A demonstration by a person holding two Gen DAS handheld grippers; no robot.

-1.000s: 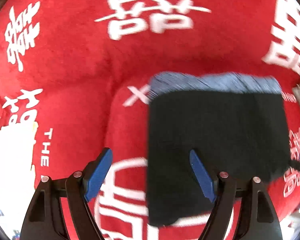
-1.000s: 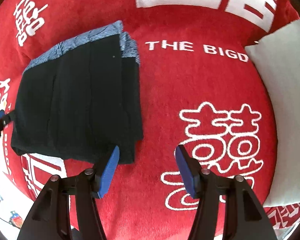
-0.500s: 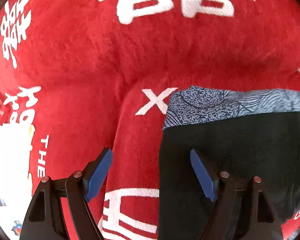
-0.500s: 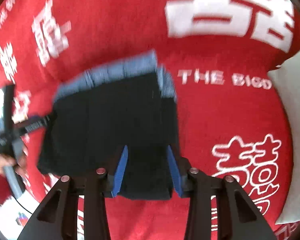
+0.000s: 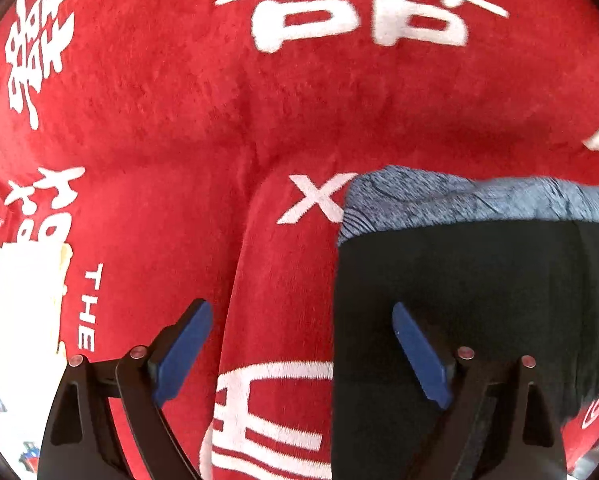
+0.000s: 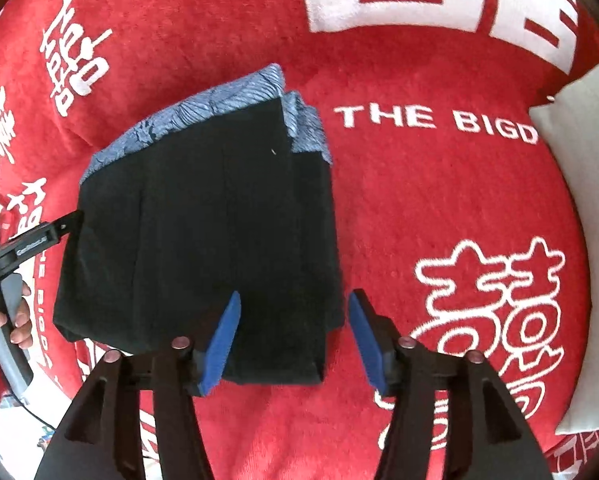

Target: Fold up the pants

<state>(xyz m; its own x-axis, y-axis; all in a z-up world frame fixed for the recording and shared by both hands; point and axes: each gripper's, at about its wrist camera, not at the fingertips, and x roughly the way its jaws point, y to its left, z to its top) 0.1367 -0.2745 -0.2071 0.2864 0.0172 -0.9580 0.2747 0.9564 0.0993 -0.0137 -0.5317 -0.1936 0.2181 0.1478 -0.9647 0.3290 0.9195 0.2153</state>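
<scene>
The black pants (image 6: 203, 248) lie folded in a neat block on the red blanket (image 6: 439, 208), with the blue patterned waistband (image 6: 203, 108) at the far end. The right gripper (image 6: 293, 340) has its jaws apart and holds nothing; the near right corner of the pants sits between them, so this gripper is the closer one. The left gripper (image 5: 299, 356) also has its jaws wide apart and empty; the left edge of the pants runs up between them. The pants run long from near to far. In the left view the right side is cut off. A white pillow (image 6: 579, 200) lies well apart, at the right.
</scene>
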